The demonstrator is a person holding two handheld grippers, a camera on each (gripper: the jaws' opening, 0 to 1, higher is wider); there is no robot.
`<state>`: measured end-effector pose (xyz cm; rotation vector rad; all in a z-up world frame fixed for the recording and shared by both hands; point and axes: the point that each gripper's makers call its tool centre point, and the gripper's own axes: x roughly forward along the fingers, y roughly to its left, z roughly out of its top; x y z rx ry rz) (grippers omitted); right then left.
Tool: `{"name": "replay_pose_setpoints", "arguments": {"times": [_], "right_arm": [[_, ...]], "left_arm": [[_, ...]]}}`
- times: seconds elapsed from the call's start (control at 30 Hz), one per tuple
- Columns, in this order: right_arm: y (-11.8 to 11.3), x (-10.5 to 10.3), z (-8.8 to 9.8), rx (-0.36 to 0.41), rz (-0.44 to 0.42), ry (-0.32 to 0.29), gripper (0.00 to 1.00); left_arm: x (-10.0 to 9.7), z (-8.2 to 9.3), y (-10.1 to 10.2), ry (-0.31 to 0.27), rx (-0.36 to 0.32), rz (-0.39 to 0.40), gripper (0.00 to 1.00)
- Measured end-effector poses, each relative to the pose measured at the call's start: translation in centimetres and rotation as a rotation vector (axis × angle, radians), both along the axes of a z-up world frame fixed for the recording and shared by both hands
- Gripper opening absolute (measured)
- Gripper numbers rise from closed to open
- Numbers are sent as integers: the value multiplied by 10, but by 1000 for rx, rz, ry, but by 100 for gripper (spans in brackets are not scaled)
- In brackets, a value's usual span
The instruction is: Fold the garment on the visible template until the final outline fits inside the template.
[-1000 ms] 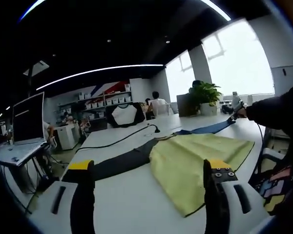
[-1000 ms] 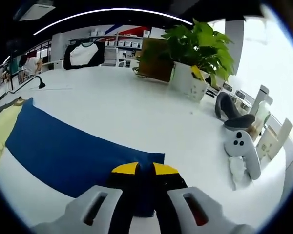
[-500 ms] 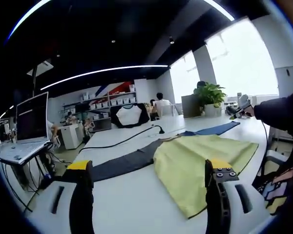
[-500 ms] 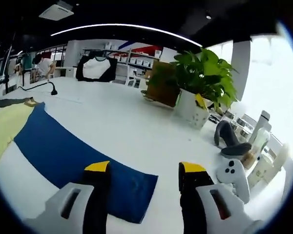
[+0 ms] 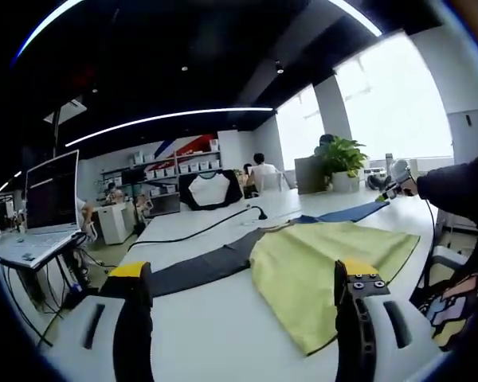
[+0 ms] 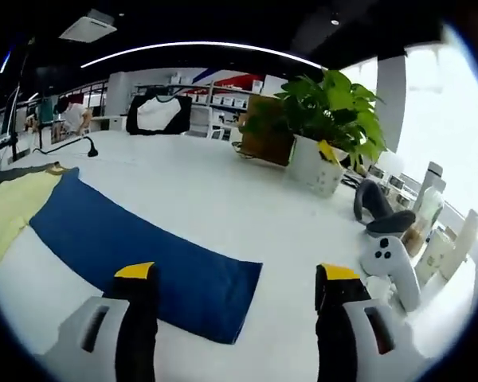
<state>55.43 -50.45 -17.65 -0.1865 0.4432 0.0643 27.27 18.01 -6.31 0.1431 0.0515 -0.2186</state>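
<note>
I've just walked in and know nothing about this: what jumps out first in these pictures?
A long-sleeved garment lies spread on a white table: yellow-green body, one blue sleeve, one dark grey sleeve. A leafy potted plant stands at the table's far edge beside a white handheld controller. Each view's own yellow-tipped gripper fingers stand wide apart, holding nothing.

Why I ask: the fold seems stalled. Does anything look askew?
The garment lies spread, unfolded: its blue sleeve stretches straight out across the white table, the dark sleeve opposite. Both grippers are open, holding nothing.
</note>
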Motion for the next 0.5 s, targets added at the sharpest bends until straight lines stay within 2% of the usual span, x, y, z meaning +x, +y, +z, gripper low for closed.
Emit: {"name": "replay_pose_setpoints", "arguments": {"times": [0.17, 0.23, 0.5], "right_arm": [[0, -4, -9, 17, -5, 9, 69], [3, -5, -10, 49, -3, -2, 63], [12, -7, -16, 80, 16, 11, 38]], "left_arm": [[-2, 6, -2, -20, -17, -10, 100], [-2, 6, -2, -22, -18, -12, 100], [-2, 6, -2, -21, -17, -10, 100]]}}
